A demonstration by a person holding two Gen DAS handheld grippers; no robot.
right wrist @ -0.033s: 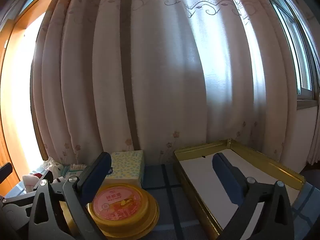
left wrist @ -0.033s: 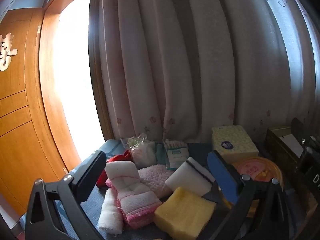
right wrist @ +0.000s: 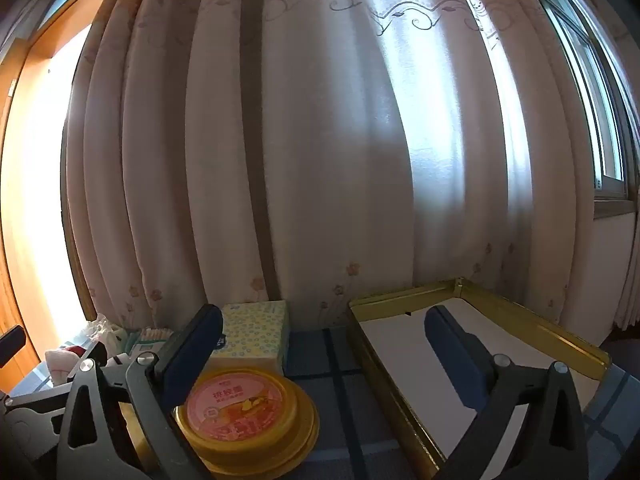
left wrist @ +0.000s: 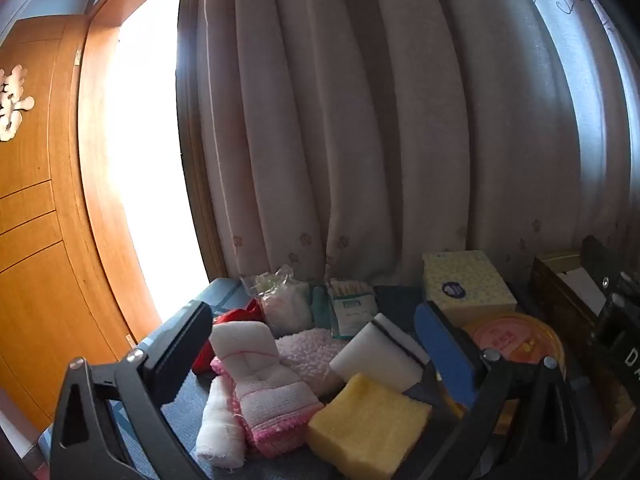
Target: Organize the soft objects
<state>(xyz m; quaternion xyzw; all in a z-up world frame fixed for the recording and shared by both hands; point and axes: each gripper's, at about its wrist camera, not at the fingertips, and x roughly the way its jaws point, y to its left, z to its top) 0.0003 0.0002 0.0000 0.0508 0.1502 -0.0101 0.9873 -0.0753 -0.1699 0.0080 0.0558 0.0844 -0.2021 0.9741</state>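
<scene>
left gripper (left wrist: 316, 344) jaws spread wide, nothing in them. soft pile sits lower centre of its view, right between the fingers: towel roll (left wrist: 260, 376) with long axis running away from camera, yellow sponge (left wrist: 368, 428) nearest. left hand is the closer one. right gripper (right wrist: 324, 344) released too, over gold tray (right wrist: 404, 404), lower right, lined white, otherwise empty.
</scene>
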